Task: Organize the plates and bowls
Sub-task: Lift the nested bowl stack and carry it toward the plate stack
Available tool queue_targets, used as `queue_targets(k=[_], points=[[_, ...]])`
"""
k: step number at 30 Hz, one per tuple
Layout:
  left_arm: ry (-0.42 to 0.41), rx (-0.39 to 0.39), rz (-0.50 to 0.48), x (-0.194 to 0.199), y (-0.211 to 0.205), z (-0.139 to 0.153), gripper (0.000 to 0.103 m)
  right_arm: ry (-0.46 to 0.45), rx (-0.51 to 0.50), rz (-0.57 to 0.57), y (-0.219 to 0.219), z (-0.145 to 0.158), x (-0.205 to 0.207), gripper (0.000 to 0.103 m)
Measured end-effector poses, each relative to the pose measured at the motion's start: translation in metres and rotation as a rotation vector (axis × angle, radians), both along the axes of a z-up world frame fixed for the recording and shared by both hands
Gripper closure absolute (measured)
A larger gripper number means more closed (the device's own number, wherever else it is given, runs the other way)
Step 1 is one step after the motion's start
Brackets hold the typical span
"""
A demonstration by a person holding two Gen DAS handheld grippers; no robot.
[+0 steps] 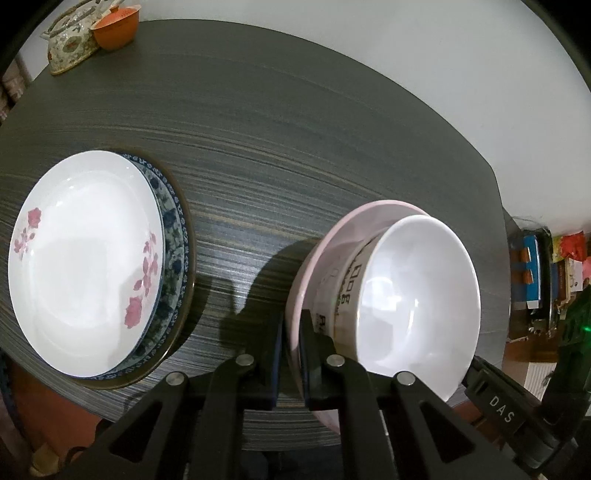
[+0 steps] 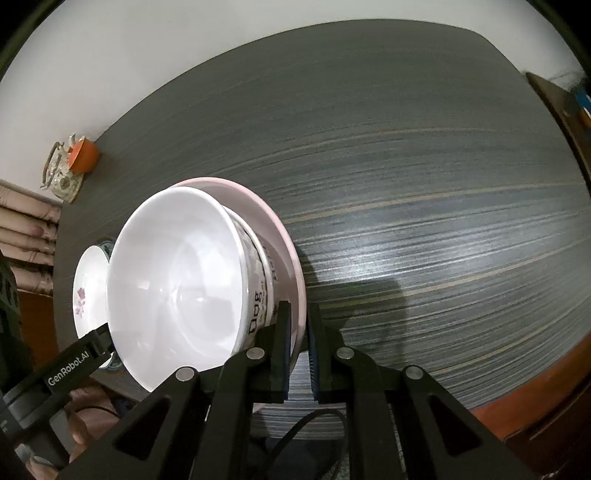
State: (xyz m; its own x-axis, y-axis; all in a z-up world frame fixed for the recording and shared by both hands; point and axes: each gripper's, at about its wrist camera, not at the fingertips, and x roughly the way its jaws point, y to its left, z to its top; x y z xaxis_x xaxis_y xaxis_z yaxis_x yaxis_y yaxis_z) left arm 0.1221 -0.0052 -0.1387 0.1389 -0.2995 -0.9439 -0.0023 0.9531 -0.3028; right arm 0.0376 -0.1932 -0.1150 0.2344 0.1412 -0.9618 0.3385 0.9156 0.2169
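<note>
On a dark striped table (image 1: 295, 129), a pale pink plate (image 1: 332, 236) carrying a white bowl (image 1: 417, 295) with black lettering on its outer wall is gripped from two sides at once. Seen from the left wrist, the left gripper (image 1: 290, 354) is clamped on the plate's near rim, one finger outside the rim and one inside, against the bowl's lettered wall. Seen from the right wrist, the right gripper (image 2: 298, 350) is likewise closed on the opposite edge of the pink plate (image 2: 291, 254), with the white bowl (image 2: 173, 284) sitting just left of its fingers.

Left of the pink plate, apart from it, a white plate with pink flowers (image 1: 85, 266) rests on top of a blue patterned plate (image 1: 173, 236), both flat on the table. Far beyond the pink plate, at the table's back corner, an orange cup (image 1: 114, 29) stands touching a floral teapot (image 1: 70, 48). Right of the pink plate, beyond the table edge, books (image 1: 546, 269) line a shelf.
</note>
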Motion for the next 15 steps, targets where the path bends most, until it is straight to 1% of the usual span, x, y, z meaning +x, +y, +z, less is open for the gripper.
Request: queue_targets(k=[7, 15], points=[[-0.024, -0.012, 0.019, -0.001, 0.015, 0.014, 0.097, -0.019, -0.011, 0.011, 0.004, 0.015, 0.004, 0.092], [-0.057, -0.007, 0.06, -0.004, 0.036, 0.036, 0.097, -0.046, -0.018, 0.049, 0.021, 0.037, 0.012, 0.092]])
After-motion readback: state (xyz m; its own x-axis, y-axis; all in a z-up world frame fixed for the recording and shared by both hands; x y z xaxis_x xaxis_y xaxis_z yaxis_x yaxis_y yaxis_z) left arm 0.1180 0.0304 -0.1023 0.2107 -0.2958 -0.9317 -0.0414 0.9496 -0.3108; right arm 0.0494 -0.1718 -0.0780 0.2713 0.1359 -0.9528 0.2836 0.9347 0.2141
